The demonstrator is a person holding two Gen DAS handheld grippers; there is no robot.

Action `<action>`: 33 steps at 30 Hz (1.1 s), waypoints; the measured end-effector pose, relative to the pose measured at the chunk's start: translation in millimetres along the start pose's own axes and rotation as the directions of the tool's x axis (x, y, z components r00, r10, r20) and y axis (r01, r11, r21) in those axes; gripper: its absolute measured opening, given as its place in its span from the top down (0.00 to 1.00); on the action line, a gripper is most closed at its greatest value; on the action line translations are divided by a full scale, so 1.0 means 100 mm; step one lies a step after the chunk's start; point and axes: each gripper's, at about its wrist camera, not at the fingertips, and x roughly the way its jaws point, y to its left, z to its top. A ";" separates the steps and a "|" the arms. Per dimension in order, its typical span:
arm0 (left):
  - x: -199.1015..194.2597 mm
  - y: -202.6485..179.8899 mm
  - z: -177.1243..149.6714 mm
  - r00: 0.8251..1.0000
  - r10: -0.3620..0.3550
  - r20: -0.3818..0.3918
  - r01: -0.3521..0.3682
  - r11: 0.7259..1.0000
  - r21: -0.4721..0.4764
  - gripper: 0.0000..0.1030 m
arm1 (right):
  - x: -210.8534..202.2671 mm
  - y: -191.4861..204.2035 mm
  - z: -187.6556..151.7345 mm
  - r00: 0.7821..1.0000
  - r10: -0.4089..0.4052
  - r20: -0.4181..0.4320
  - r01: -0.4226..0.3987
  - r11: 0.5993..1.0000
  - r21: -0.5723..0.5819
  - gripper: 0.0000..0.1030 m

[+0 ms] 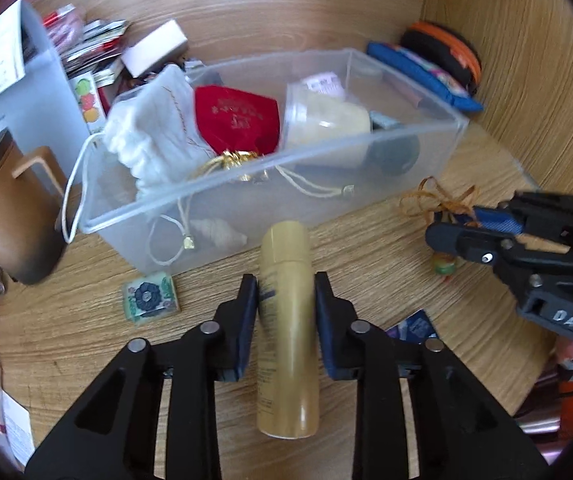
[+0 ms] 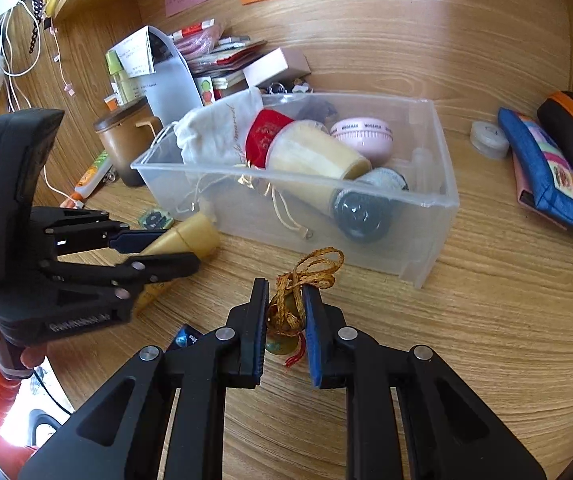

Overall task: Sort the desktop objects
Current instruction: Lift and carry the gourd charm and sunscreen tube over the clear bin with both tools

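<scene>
Both pick-ups look in hand: the left gripper (image 1: 286,292) is closed on the gold tube (image 1: 286,320) lying near the clear bin (image 1: 246,184), the right gripper (image 2: 285,308) clamps the small bell (image 2: 284,320), and next each needs lifting over the bin's near wall.

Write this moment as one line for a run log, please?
left gripper: shut on gold tube | right gripper: shut on small bell | clear bin: ahead on desk, partly filled
</scene>
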 end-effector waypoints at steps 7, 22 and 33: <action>0.03 0.20 -0.03 0.999 -0.033 -0.025 0.032 0.998 -0.057 0.75 | -0.08 0.13 0.07 1.000 -0.001 0.015 0.001 1.000 -0.029 0.85; 0.20 0.05 -0.01 0.999 0.021 -0.026 -0.021 1.000 0.017 0.75 | -0.03 0.19 0.15 1.000 -0.015 -0.003 0.015 0.999 -0.030 0.85; -0.31 0.04 0.07 0.994 0.004 0.112 -0.004 1.000 0.004 0.75 | -0.11 0.21 0.34 0.999 -0.024 0.044 0.025 0.999 -0.028 0.85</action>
